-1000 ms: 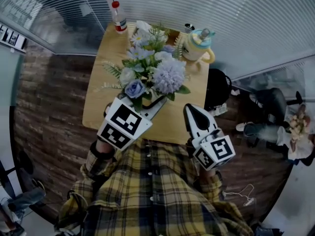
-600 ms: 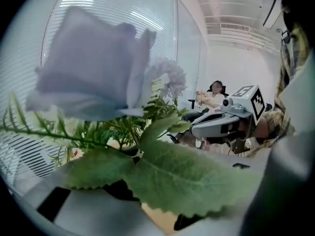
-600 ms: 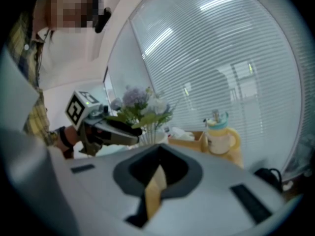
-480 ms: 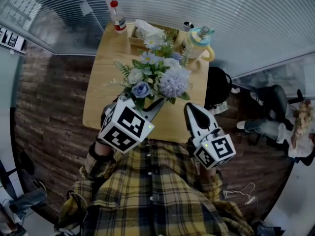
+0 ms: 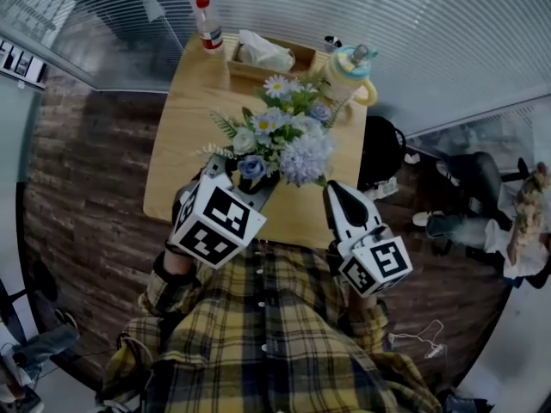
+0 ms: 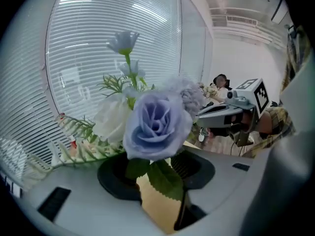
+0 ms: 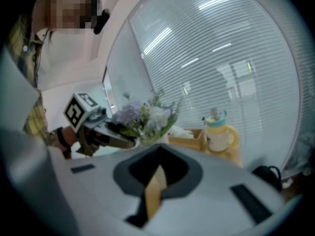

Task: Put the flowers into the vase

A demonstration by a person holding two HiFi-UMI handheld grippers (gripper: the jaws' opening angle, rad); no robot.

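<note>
Item 1. Left gripper (image 5: pixel 244 181): jaws closed on the lower stems of the flowers (image 5: pixel 280 136), a green leaf and stem pinched between the pads in the left gripper view. A pale blue rose (image 6: pixel 156 127) sits right above the grip; white blooms, a lilac pompom head and fern sprigs fan out beyond it.

Item 2. Flowers: one mixed bunch, carried clear of the table (image 5: pixel 176 144), over its near half, heads pointing toward the far edge.

Item 3. Right gripper (image 5: pixel 343 198): jaws drawn together at the tips, nothing between them (only table wood shows through the slit). It hovers at the near edge, just right of the bunch.

Item 4. Far edge of the table, left to right: red-capped bottle (image 5: pixel 207 26), wooden tray (image 5: pixel 297 57) holding white tissue, yellow jug (image 5: pixel 351 76) with teal lid.

Item 5. Person: plaid sleeves and shirt (image 5: pixel 267 334).
</note>
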